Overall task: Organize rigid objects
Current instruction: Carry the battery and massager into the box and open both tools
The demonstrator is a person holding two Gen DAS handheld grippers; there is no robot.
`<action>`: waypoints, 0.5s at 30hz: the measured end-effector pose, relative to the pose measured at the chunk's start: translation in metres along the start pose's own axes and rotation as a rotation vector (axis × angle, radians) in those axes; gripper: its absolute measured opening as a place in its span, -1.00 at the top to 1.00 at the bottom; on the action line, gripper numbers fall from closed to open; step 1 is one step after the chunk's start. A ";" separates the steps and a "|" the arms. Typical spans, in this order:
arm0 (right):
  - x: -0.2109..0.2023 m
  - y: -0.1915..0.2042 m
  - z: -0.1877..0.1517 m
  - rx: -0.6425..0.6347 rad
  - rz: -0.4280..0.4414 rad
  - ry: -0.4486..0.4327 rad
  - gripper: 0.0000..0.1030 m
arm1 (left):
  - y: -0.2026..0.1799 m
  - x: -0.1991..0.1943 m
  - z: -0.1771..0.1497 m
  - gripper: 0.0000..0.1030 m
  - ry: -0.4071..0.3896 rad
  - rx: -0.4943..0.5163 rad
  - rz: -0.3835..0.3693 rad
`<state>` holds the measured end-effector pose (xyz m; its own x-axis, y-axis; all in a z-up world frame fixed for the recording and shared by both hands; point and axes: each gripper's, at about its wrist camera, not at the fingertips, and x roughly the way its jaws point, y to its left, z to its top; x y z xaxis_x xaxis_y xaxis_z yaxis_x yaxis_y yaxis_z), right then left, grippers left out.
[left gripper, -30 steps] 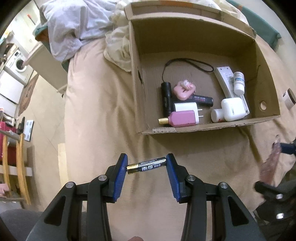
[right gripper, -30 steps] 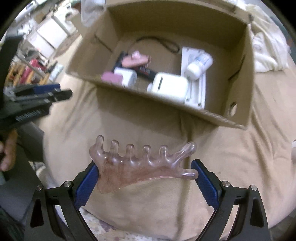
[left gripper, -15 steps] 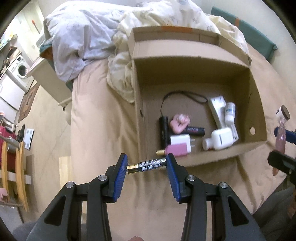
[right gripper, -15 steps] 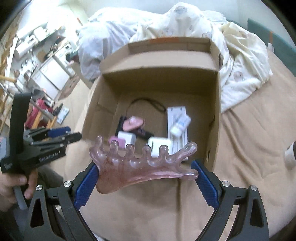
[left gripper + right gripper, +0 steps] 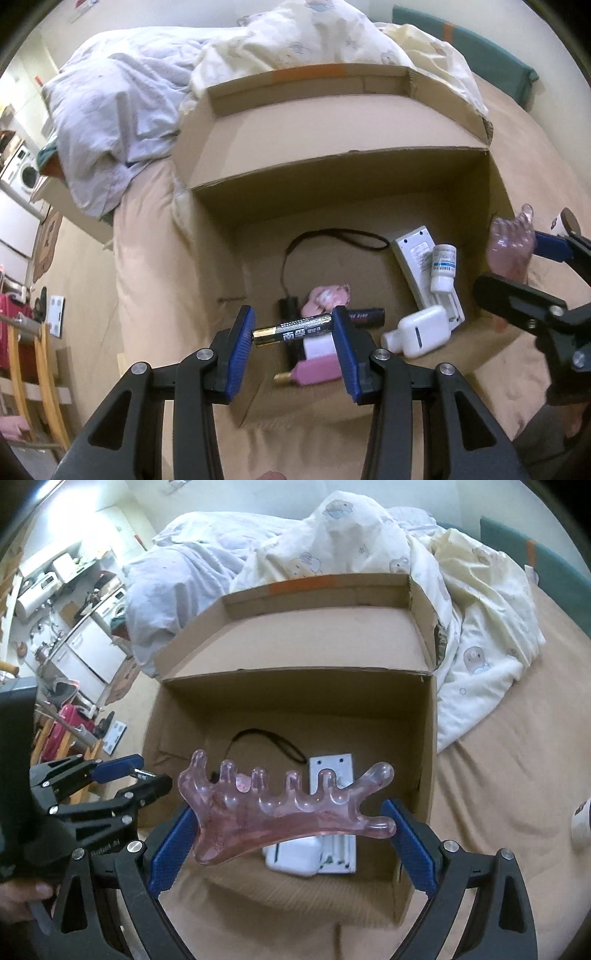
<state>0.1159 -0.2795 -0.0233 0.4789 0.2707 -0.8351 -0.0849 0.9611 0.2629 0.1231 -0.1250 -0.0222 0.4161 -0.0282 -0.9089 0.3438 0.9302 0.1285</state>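
My left gripper [image 5: 293,330] is shut on a black and gold AA battery [image 5: 291,329], held crosswise over the near left part of the open cardboard box [image 5: 332,177]. My right gripper [image 5: 291,827] is shut on a pink translucent comb-shaped massager [image 5: 284,808], held over the box's near edge. The massager shows in the left wrist view [image 5: 511,247] at the box's right wall. The left gripper shows in the right wrist view [image 5: 122,775] at the box's left wall.
The box holds a black flashlight with cord [image 5: 288,306], a pink clip [image 5: 327,295], a pink bottle [image 5: 314,369], white chargers [image 5: 421,332], a white remote [image 5: 417,251] and a small white bottle [image 5: 442,266]. Crumpled bedding [image 5: 332,542] lies behind. A small jar [image 5: 581,823] sits right of the box.
Both grippers have moved forward and up to the box, from the bed in front of it to over its near edge. Each keeps its hold.
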 end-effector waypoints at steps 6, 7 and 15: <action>0.026 -0.004 0.005 0.016 -0.020 0.042 -1.00 | -0.016 0.036 -0.002 0.24 0.042 0.046 -0.028; 0.029 -0.003 0.005 0.016 -0.019 0.049 -1.00 | -0.018 0.040 -0.003 0.24 0.040 0.060 -0.017; 0.047 0.000 -0.004 0.016 -0.035 0.108 -1.00 | -0.016 0.059 -0.007 0.24 0.058 0.056 -0.004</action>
<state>0.1348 -0.2666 -0.0642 0.3845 0.2422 -0.8908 -0.0550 0.9693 0.2398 0.1363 -0.1393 -0.0804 0.3663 -0.0090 -0.9305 0.3925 0.9081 0.1457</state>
